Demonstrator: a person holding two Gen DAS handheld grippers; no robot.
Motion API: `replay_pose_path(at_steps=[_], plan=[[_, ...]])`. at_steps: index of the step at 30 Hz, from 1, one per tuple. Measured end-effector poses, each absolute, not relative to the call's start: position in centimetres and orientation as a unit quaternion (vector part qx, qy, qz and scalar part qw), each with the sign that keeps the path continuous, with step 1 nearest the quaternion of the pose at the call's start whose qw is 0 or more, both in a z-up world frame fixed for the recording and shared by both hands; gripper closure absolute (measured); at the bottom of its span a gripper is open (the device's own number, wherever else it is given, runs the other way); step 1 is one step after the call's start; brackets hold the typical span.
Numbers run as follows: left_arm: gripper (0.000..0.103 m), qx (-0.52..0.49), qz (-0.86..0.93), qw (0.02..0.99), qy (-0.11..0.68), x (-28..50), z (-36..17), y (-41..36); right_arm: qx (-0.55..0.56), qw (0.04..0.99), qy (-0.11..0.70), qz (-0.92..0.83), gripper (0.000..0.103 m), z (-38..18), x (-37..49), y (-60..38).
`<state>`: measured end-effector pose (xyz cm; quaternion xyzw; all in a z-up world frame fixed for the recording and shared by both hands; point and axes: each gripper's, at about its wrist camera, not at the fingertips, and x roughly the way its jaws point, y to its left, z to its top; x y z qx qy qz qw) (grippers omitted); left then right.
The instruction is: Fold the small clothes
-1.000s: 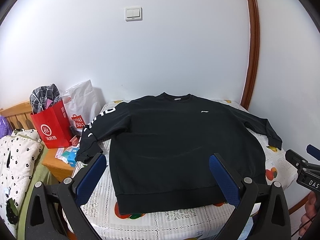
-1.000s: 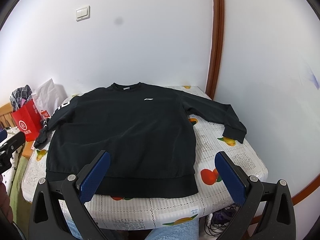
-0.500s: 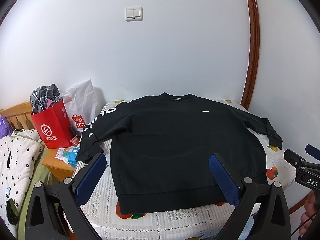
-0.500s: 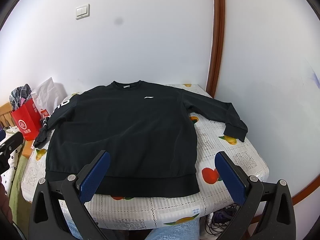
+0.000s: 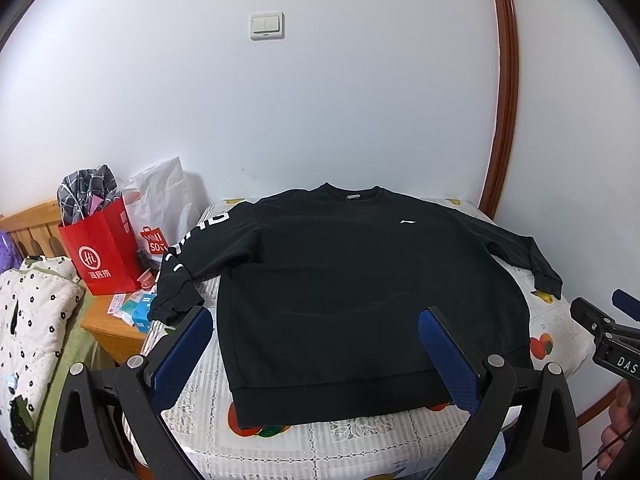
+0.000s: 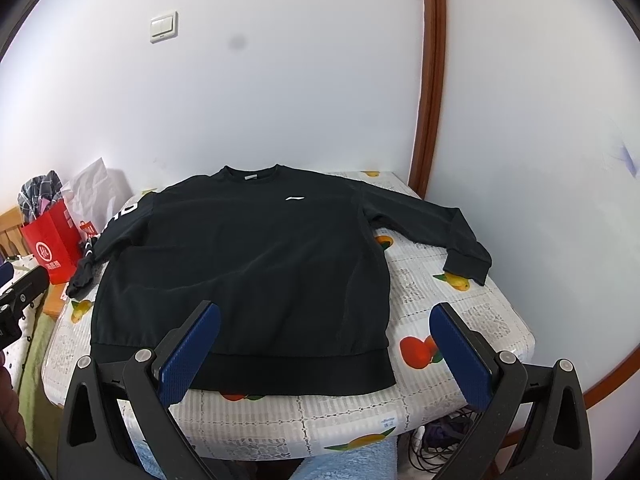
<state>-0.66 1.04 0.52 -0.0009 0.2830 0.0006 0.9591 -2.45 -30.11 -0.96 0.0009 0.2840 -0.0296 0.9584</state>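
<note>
At the right edge of the left wrist view, the right gripper (image 5: 612,320) is cut off, its lettering reading only "DAS". A hand (image 5: 618,428) at lower right shows partly. The sweatshirt (image 5: 360,300) hem hides behind a blue finger (image 5: 448,364). At left, the white bag (image 5: 160,208) print is half covered by the red bag (image 5: 104,252). In the right wrist view, cables (image 6: 444,436) at bottom are indistinct.

Even soft daylight, sharp focus, strong fisheye edge warping.

Two wrist views from the hem end, both over the sweatshirt (image 5: 360,300) toward the wall.
</note>
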Motion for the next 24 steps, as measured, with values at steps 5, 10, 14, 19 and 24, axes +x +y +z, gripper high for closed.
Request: replay_pose_path(at_steps=[5,10,14,19,24], plan=[[0.0,-0.001,0.0,0.959,0.283,-0.7,0.5,1.3,-0.001,0.959,0.283,-0.03,0.0,-0.9,-2.5,-30.3],[0.0,-0.001,-0.001,0.959,0.283,-0.5,0.7,1.1,-0.007,0.958,0.286,-0.03,0.0,-0.9,-2.4,-30.2],[0.0,-0.003,0.0,0.959,0.282,-0.3,1.0,0.9,-0.009,0.957,0.288,-0.033,0.0,-0.7,-2.1,-30.0],[0.0,0.002,0.005,0.96,0.28,0.1,1.1,1.7,-0.011,0.958,0.285,-0.031,0.0,-0.4,-1.8,-29.7],[0.0,0.002,0.005,0.959,0.282,1.1,1.2,1.8,-0.009,0.958,0.285,-0.031,0.0,-0.4,-0.9,-29.6]])
